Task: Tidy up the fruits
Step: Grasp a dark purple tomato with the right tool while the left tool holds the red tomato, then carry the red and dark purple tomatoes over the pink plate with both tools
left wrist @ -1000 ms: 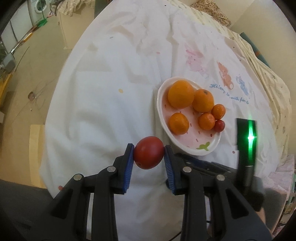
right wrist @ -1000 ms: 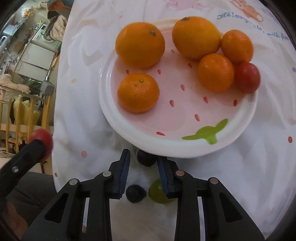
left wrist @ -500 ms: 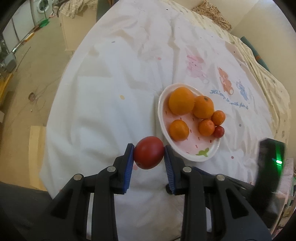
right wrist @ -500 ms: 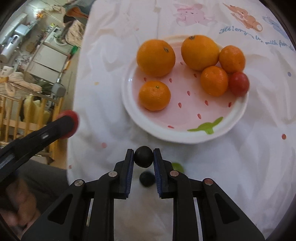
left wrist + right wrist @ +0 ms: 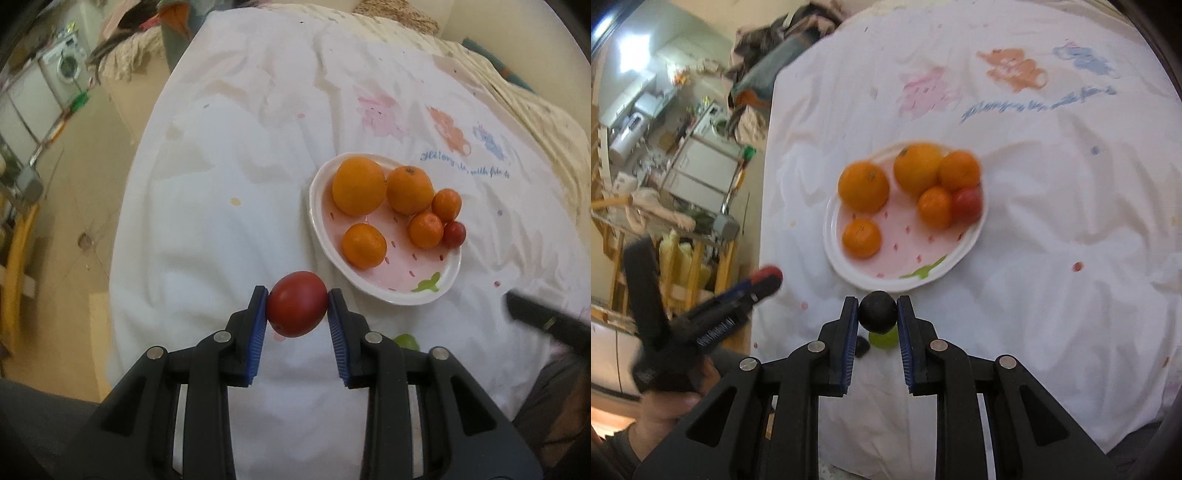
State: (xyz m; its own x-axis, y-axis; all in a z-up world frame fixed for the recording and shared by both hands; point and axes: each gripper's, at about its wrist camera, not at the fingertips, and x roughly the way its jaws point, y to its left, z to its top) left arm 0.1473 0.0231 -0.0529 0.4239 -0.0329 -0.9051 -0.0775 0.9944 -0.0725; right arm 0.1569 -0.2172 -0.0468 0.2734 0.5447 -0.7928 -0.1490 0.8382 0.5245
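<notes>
This is a home, lived in and a little untidy. A bed (image 5: 258,192) carries a white sheet printed with cartoon animals. A washing machine (image 5: 66,68) stands beside the beige floor (image 5: 92,155). Piles of clothes (image 5: 775,55) and white kitchen cabinets (image 5: 698,166) fill the room's far side.

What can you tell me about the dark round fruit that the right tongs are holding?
The dark fruit is small, round and almost black, with a matte, smooth-looking skin. It sits between the blue pads of the right tongs, which are shut on it, touching both its sides. It is held above the white cloth, just in front of the near rim of the plate. A green fruit lies on the cloth below it.
</notes>
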